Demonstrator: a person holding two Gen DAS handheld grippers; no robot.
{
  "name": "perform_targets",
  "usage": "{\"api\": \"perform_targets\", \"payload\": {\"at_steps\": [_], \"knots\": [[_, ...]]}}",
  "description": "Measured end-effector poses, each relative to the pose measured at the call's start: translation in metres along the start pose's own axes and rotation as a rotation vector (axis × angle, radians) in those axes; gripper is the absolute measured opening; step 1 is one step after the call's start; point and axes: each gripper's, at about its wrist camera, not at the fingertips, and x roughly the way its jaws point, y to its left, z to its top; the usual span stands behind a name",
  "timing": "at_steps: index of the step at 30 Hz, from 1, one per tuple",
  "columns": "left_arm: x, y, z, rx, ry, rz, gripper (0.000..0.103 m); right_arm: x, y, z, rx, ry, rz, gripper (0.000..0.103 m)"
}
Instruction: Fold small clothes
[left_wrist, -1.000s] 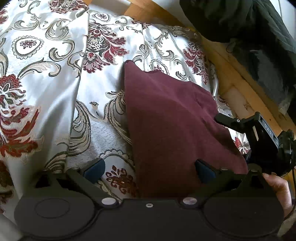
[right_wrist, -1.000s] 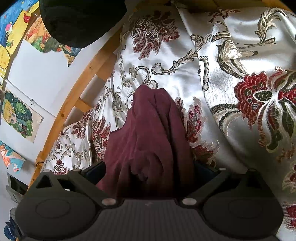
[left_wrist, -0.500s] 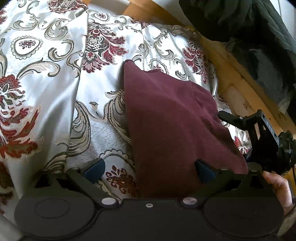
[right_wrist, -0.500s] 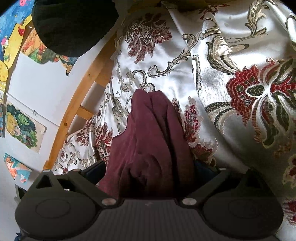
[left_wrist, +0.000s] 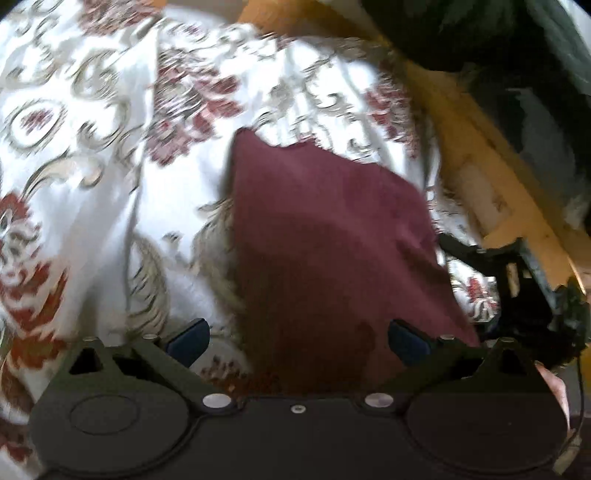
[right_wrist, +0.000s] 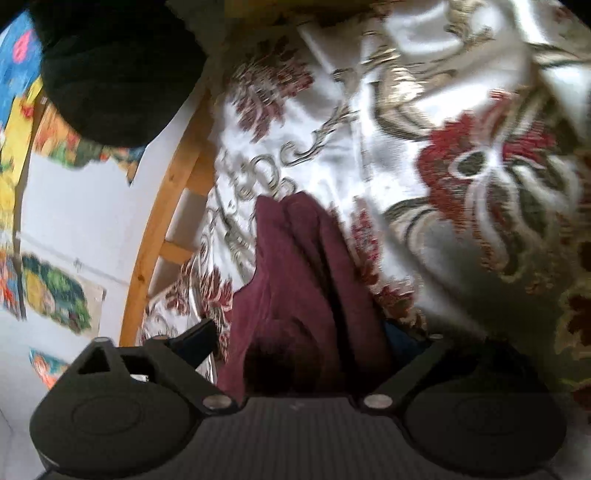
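L grip (left_wrist: 297, 338) jaws wide over maroon cloth (left_wrist: 332, 240) | R grip (right_wrist: 301, 341) apart, cloth bunched between

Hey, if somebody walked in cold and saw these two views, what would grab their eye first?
Probably the maroon garment, a dark block lying on the shiny white bedspread with its red and gold flowers. Next, the wooden bed frame along the bedspread's edge, and the bright children's pictures on the wall beyond it.

No readable text, labels, brands or numbers in either view, colourful paper wall pictures (right_wrist: 55, 295) blurred, showing only drawings, no legible lettering
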Motion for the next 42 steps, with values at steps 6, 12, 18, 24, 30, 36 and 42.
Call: {"api": "perform_targets", "payload": {"at_steps": [6,12,18,24,30,36,42], "knots": [[0.024,-0.008,0.016,0.006,0.055,0.056,0.102,0.001,-0.010,0.001,0.037,0.002,-0.032,0.068],[0.029,0.011,0.035,-0.144,0.030,0.041,0.102,0.005,-0.011,0.003,0.026,0.017,-0.054,0.049],[0.031,0.026,0.040,-0.229,0.000,0.030,0.102,0.006,-0.011,0.002,0.030,0.016,-0.052,0.048],[0.041,0.022,0.043,-0.184,0.023,0.048,0.102,0.006,-0.013,0.003,0.038,0.018,-0.049,0.048],[0.046,0.016,0.045,-0.145,0.041,0.077,0.102,0.005,-0.015,0.003,0.046,0.020,-0.043,0.048],[0.035,0.022,0.044,-0.170,-0.003,0.079,0.097,0.005,-0.015,0.003,0.048,0.022,-0.043,0.048],[0.026,0.035,0.035,-0.236,-0.053,0.034,0.078,0.005,-0.015,0.003,0.048,0.021,-0.043,0.048]]}}
